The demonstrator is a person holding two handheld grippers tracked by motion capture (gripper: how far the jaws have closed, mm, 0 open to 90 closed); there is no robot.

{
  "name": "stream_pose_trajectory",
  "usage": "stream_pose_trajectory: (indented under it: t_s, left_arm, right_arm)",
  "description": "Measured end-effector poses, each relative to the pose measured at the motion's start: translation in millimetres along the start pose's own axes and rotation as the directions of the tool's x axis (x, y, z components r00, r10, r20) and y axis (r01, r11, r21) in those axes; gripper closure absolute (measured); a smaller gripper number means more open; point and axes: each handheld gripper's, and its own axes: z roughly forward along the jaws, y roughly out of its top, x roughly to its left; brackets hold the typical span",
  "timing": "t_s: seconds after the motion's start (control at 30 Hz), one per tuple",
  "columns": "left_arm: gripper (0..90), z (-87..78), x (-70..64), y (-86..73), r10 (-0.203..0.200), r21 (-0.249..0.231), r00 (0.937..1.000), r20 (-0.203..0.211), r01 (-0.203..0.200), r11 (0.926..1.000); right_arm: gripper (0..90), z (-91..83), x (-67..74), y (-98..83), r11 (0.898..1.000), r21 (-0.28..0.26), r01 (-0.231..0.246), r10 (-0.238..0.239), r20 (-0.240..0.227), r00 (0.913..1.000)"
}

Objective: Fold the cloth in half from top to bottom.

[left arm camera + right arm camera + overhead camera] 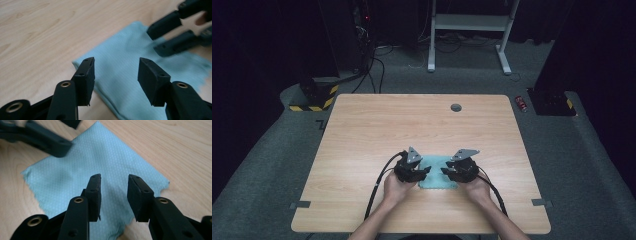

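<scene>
A: What carries everything here?

B: A pale wooden rectangular surface (pixel 362 130) with rounded corners, standing on grey carpet. A small round grey cap (pixel 456 107) sits in it near the far edge.

A: And the person?

B: Two bare forearms come in from the near edge, angled inward toward each other. The left hand (pixel 396 188) and the right hand (pixel 477 190) each wrap around the back of a black tool, wrists low over the wood, both tools pointing toward the middle.

A: What lies between them?

B: A thin light-blue woven cloth (pixel 435 172), flat on the surface near the person's edge. In the right gripper view its weave is finely dotted and the nearer edges are frayed (pixel 120 170); in the left gripper view one edge looks like a neat fold.

A: How do the left tongs stand?

B: The left tongs (pixel 116 80) are spread wide, hovering over a corner of the cloth with nothing between the pads; one pad (pixel 87 77) is over the fold edge.

A: And the right?

B: The right tongs (pixel 113 197) are parted too, a narrower gap, poised over the cloth without pinching it. Black cables (pixel 379 185) trail back from the tools toward the person.
</scene>
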Motion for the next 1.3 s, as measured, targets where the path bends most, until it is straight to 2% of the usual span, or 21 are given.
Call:
stream_pose_trajectory:
  t_s: [0.1,0.2,0.27,0.33,0.37,0.5,0.57,0.73,0.8,0.83,0.87,0.9,0.93,1.0,1.03,1.1,1.13,1.23,1.3]
  left_arm:
    - [47.8,14.6,6.6,2.4,-0.029,0.025,0.9995,-0.01,0.03,0.9993]
    - [48.5,19.8,12.2,1.1,-0.045,0.036,0.9988,-0.019,0.046,0.9983]
    - [49.4,19.5,13.6,0.4,-0.04,0.039,0.999,-0.021,0.041,0.9984]
    - [49.6,18.3,13.9,0.1,-0.017,0.051,0.9987,-0.049,0.019,0.9985]
    - [48.3,17.9,15.6,-0.3,-0.017,0.055,0.9982,-0.058,0.021,0.9983]
    - [47.6,13.6,26.1,-1.3,-0.065,0.052,0.9948,-0.079,0.07,0.9962]
    - [47.7,10.7,26.3,-0.3,-0.079,0.026,0.9947,-0.065,0.081,0.9964]
    - [48.0,15.9,15.9,3.9,-0.042,-0.006,0.9987,-0.028,0.041,0.9991]
    - [48.0,22.3,15.3,2.3,-0.026,0.015,0.9992,-0.03,0.027,0.9995]
    - [48.4,24.7,16.7,0.3,-0.019,0.017,0.9994,-0.029,0.019,0.9997]
    - [49.0,24.6,18.6,-1.1,-0.028,0.003,0.9994,-0.02,0.028,0.9996]
    - [51.1,23.9,20.6,-1.3,-0.04,0.002,0.9991,-0.012,0.04,0.9992]
    - [51.7,23.2,21.9,-1.0,-0.039,0.006,0.9992,-0.013,0.039,0.9992]
    - [50.7,22.1,22.9,-0.8,-0.023,0.024,0.9977,-0.063,0.024,0.9994]
    - [46.7,20.3,26.1,-1.6,-0.045,0.03,0.9975,-0.054,0.047,0.9984]
    - [47.1,14.9,29.4,-4.2,-0.079,0.035,0.9952,-0.058,0.081,0.9961]
    - [47.2,10.5,28.4,-5.7,-0.085,0.027,0.995,-0.053,0.086,0.9959]
    - [47.0,-4.2,16.3,-9.8,-0.064,-0.003,0.9978,-0.018,0.064,0.9979]
    - [46.5,-8.5,5.5,-12.8,-0.007,0.02,0.9999,-0.008,0.007,0.9998]
  right_arm:
    - [63.0,7.4,-4.5,2.0,1.0,0.007,-0.016,0.016,0.006,0.9999]
    - [62.8,10.1,-10.3,3.2,0.999,0.008,-0.041,0.041,0.004,0.9992]
    - [62.8,10.4,-13.8,5.2,0.999,0.013,-0.039,0.039,0.019,0.999]
    - [63.3,11.4,-18.9,5.8,0.999,0.024,-0.042,0.041,0.036,0.9985]
    - [63.3,11.2,-21.2,5.6,0.998,0.02,-0.055,0.054,0.037,0.9978]
    - [63.9,10.0,-28.6,4.2,0.996,0.023,-0.082,0.08,0.062,0.9948]
    - [67.2,9.9,-28.2,5.1,0.996,0.016,-0.084,0.082,0.069,0.9942]
    - [78.5,16.5,-19.5,17.6,0.999,0.006,-0.038,0.038,0.036,0.9986]
    - [82.2,20.5,-16.9,21.7,1.0,-0.003,-0.026,0.026,0.04,0.9989]
    - [83.0,23.4,-17.2,21.7,1.0,0.004,-0.011,0.011,0.051,0.9987]
    - [83.9,27.0,-18.5,20.1,1.0,0.021,0.001,-0.003,0.067,0.9977]
    - [84.7,27.1,-22.4,17.6,1.0,0.004,-0.01,0.01,0.049,0.9988]
    - [84.9,25.9,-26.9,16.9,0.999,0.002,-0.05,0.049,0.038,0.998]
    - [84.5,22.7,-34.4,15.2,0.997,0.008,-0.07,0.07,0.065,0.9955]
    - [82.7,20.6,-38.6,13.8,0.996,0.007,-0.09,0.09,0.066,0.9937]
    - [77.7,15.3,-42.5,10.7,0.994,0.016,-0.107,0.105,0.095,0.9899]
    - [76.1,12.1,-42.9,8.8,0.994,0.016,-0.106,0.104,0.093,0.9902]
    - [72.8,0.5,-33.3,3.1,0.997,-0.001,-0.079,0.079,0.07,0.9944]
    - [70.8,-4.6,-21.8,-0.8,0.999,-0.006,-0.044,0.044,0.047,0.9979]
